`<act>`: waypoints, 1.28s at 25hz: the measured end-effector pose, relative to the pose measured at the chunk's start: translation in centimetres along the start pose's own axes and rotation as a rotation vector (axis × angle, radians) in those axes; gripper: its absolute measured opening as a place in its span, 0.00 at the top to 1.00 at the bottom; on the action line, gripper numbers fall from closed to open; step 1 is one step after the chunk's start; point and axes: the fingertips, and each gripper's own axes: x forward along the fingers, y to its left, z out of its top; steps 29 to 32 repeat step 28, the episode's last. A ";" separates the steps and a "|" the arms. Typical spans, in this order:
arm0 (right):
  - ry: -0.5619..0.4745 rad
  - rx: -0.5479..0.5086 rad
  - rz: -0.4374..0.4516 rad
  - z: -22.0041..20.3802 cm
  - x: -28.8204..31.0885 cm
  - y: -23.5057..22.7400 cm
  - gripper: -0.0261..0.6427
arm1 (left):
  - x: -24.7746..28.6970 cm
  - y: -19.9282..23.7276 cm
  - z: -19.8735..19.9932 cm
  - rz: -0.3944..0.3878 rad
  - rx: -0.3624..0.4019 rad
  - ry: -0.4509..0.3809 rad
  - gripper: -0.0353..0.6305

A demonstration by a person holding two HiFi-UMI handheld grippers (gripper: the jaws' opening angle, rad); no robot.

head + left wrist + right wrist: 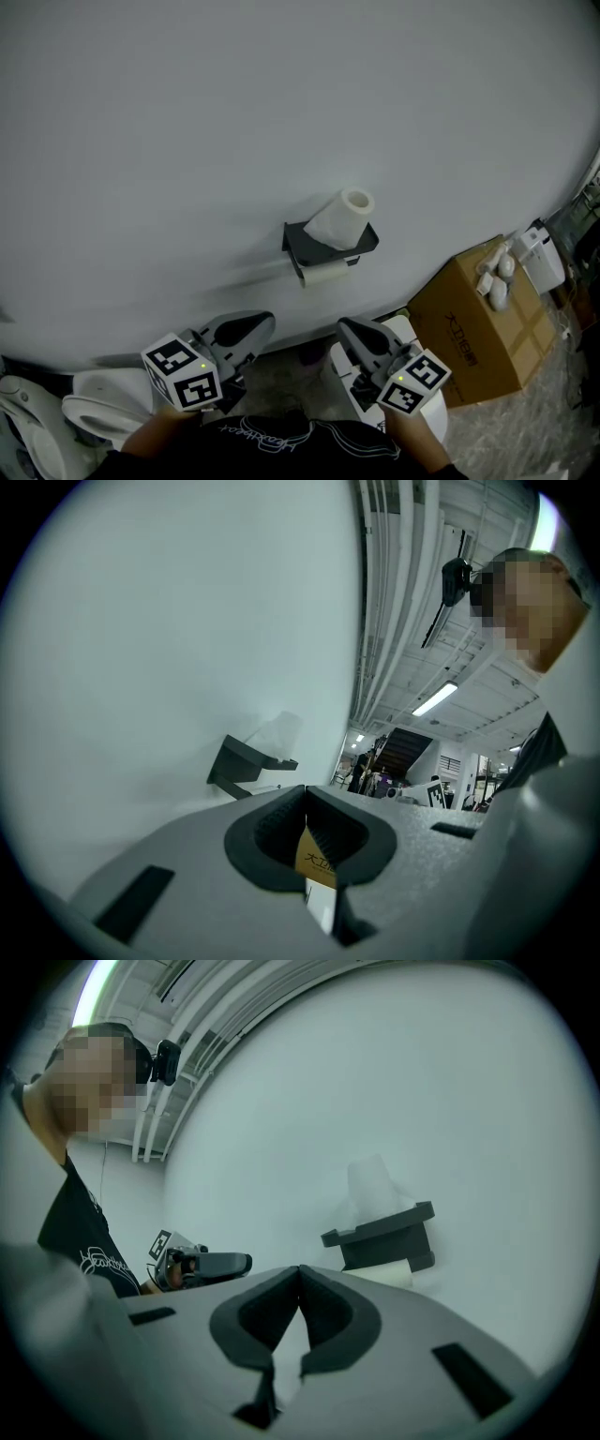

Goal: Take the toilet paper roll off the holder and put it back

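Note:
A white toilet paper roll (343,217) lies tilted on top of the dark wall holder (305,246), and a pale roll (326,273) sits on the bar beneath it. Both grippers hang well below the holder, apart from it. My left gripper (267,319) is shut with nothing in it, and my right gripper (345,325) is shut and empty too. In the left gripper view the jaws (304,789) meet below the holder (246,761). The right gripper view shows shut jaws (299,1269), the holder (384,1237) and the roll (375,1185) ahead against the wall.
A cardboard box (483,323) with white items (497,272) on it stands on the floor at the right. White sanitary ware (89,408) sits at the lower left. The plain white wall (187,141) fills the rest.

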 end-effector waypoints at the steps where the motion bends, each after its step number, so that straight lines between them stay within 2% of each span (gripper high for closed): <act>1: 0.002 -0.001 0.001 0.0 -0.1 0.1 0.96 | -0.1 -0.1 0.0 0.002 0.000 0.002 0.94; 32: 0.007 -0.020 0.004 -0.5 -0.3 3.2 0.95 | -3.0 -0.9 0.3 0.026 0.015 -0.009 0.94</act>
